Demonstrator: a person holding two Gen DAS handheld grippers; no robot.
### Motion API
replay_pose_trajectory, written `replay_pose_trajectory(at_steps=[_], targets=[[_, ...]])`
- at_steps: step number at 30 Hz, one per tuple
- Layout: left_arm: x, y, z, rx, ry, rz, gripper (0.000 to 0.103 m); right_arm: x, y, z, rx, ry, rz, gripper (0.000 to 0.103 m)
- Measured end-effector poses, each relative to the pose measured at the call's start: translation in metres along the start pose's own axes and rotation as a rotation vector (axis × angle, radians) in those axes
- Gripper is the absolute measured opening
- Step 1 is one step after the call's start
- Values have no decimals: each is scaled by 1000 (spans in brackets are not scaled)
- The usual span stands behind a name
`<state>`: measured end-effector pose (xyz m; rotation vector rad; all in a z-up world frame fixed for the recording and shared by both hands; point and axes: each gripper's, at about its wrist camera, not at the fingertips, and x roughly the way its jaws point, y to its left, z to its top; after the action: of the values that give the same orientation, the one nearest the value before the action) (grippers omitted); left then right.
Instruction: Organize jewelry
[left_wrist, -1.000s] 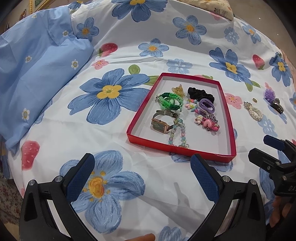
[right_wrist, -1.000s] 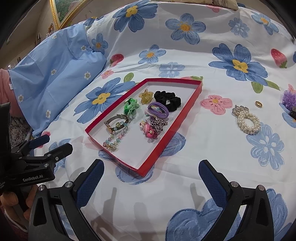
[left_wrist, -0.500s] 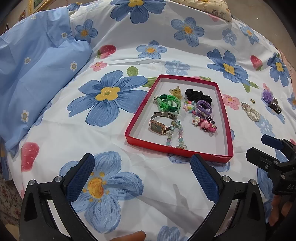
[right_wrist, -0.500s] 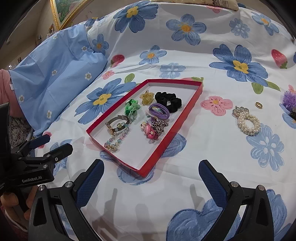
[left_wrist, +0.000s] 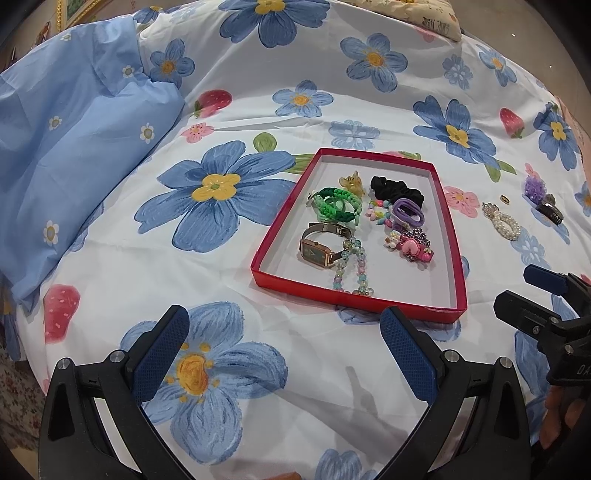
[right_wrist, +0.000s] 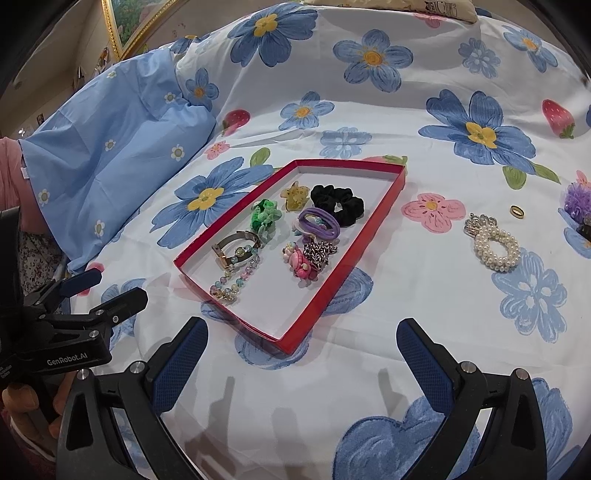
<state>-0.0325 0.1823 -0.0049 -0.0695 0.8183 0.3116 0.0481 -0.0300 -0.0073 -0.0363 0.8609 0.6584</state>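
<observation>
One red tray sits mid-bed, holding one watch, one black scrunchie and one green bracelet. Beside it: one pearl bracelet, one ring. Two grippers, left gripper and right gripper, hover with fingers spread, empty, above the bed.

1. The left wrist camera sits low behind the left tongs, looking forward and down across the bed. The tray lies near, slightly right of centre.
2. The right wrist camera sits low behind the right tongs, facing the same way from further right. The tray lies near, left of centre.
3. Both views share the tray, the pearl band beside it and the blue pillow.
4. Each view catches the other tongs at its edge: right tongs, left tongs.
</observation>
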Motion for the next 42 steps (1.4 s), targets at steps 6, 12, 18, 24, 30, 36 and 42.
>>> replay_pose_trajectory(at_steps=[6,12,18,24,30,36,42], targets=[[-1,0,1,3,-5,-3,103,-2,1,1,-2,-2,1,103],[0,2,2,7,-8,7,103,-2,2,1,-2,-5,3,103],[-1,2,1,14,-15,17,103,-3,2,2,0,-5,4,103],[0,0,1,25,-20,27,103,-3,2,2,-1,-5,3,103],[0,2,2,25,-21,29,103,-4,1,2,-2,-6,1,103],[0,0,1,26,-20,25,103,-4,1,2,0,-6,1,103],[0,1,2,27,-21,28,103,-4,0,2,-2,-8,1,103]])
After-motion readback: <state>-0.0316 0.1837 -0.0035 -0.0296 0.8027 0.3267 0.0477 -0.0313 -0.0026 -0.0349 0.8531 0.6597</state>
